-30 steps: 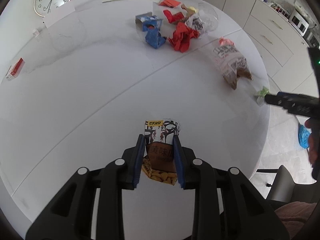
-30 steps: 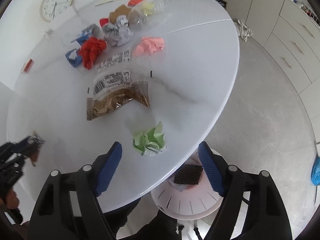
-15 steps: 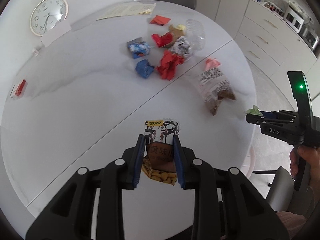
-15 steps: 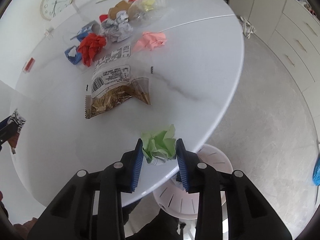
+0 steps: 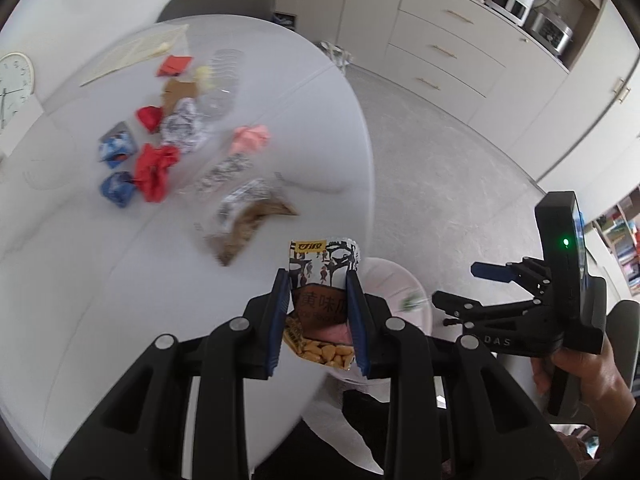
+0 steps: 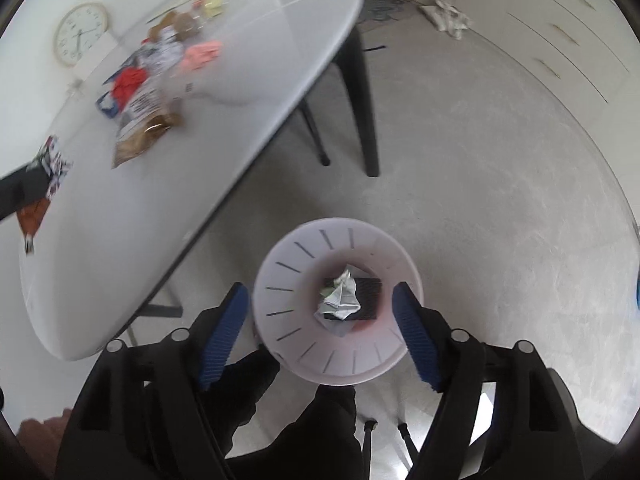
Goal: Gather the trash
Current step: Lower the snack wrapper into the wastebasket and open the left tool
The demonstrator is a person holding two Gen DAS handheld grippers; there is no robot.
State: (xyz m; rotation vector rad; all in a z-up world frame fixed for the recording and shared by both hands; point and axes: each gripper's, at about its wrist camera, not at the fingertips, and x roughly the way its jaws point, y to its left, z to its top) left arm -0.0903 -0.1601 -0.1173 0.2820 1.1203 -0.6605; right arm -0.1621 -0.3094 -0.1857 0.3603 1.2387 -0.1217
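Note:
My left gripper (image 5: 318,280) is shut on a black-and-white peanut packet (image 5: 324,272), held over the table's near edge beside the pale pink bin (image 5: 394,280). The same packet (image 6: 52,164) shows at the left of the right wrist view. My right gripper (image 6: 320,292) hangs over the bin (image 6: 280,264) with its jaws opening and nothing between them. The crumpled green paper (image 6: 340,294) lies loose inside the bin on a dark wrapper. In the left wrist view the right gripper (image 5: 460,284) stands open, held by a hand (image 5: 580,372).
On the round white table (image 5: 80,280) lie a clear bag of brown snacks (image 5: 248,216), red paper (image 5: 154,172), blue wrappers (image 5: 116,148), pink paper (image 5: 250,138) and a clear plastic container (image 5: 222,76). Drawers (image 5: 440,52) line the far wall. A chair stands behind the table.
The right gripper closed on the green paper, carried it off the table over the bin and opened; the paper dropped in. The left gripper carried the packet right, to the table edge.

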